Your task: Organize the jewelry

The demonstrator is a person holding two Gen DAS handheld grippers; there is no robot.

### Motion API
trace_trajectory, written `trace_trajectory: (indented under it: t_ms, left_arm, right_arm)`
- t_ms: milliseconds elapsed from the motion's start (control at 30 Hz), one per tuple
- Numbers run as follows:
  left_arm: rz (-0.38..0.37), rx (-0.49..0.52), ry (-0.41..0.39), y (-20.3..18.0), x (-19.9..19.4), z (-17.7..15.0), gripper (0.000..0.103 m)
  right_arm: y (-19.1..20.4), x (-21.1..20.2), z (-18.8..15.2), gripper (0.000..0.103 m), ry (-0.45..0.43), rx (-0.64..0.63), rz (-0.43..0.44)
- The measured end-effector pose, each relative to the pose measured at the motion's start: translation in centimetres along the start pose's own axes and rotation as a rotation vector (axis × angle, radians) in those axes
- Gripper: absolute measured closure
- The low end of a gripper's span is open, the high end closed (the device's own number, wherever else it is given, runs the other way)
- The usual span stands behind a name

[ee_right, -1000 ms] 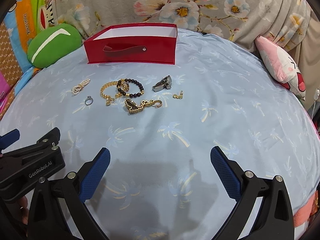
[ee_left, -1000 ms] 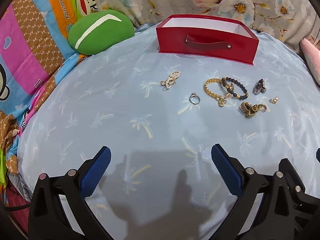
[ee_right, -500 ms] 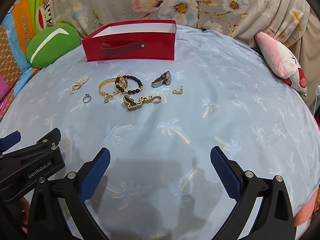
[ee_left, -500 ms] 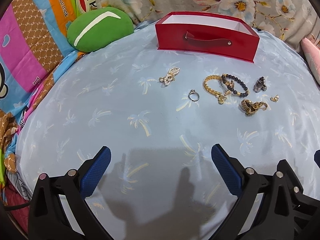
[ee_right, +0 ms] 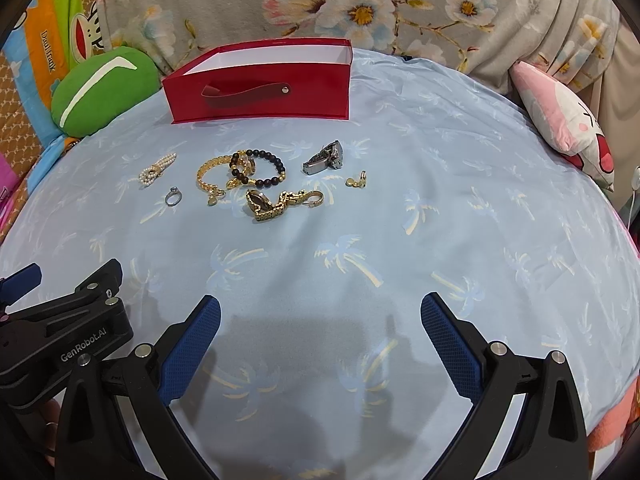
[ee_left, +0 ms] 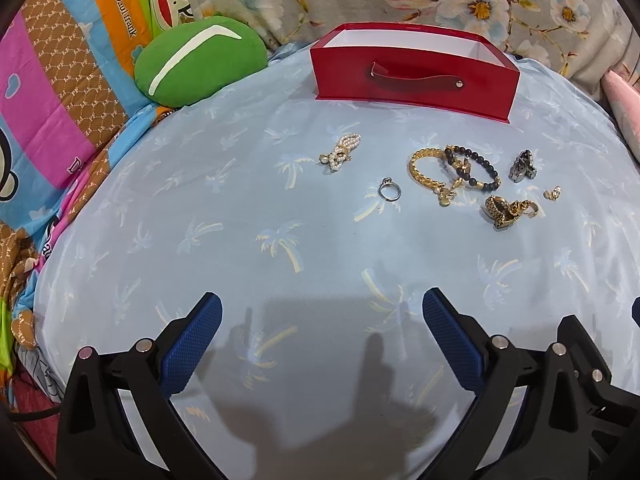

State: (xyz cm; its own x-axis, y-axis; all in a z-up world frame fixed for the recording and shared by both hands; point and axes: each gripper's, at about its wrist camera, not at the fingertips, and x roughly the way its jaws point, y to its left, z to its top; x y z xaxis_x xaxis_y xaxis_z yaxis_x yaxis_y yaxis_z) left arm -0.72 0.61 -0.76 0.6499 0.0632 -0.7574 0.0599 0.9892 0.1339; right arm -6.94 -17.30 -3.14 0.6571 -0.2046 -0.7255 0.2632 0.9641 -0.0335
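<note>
The red box [ee_left: 414, 88] stands open at the far side of the blue sheet [ee_left: 280, 208]; what shows of its white inside looks bare. The jewelry lies in front of it: pearl piece [ee_left: 340, 152], ring [ee_left: 389, 191], gold bracelet [ee_right: 210, 178], bead bracelet [ee_right: 258, 168]. Left gripper [ee_left: 322, 320] and right gripper [ee_right: 320, 320] hang spread wide, holding nothing.

A red box [ee_right: 260, 88] stands open-topped at the far side, white inside, strap handle on its front. Before it, apart from it, the jewelry lies in a loose row: a pearl piece [ee_right: 157, 170] leftmost, a silver ring [ee_right: 173, 198], a gold bracelet [ee_right: 210, 178] overlapping a black bead bracelet [ee_right: 258, 168], a gold clump [ee_right: 276, 202], a dark metal piece [ee_right: 325, 158], perhaps a watch, and a small gold earring [ee_right: 357, 181] rightmost.
</note>
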Motion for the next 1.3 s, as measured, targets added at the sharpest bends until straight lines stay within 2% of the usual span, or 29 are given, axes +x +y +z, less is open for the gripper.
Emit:
trace_trajectory:
  t_ms: [1300]
  left_arm:
    - [-0.004, 0.0, 0.009, 1.1, 0.9, -0.3, 0.005]
  right_arm:
    - [0.1, 0.9, -0.3, 0.005, 0.012, 0.007, 0.01]
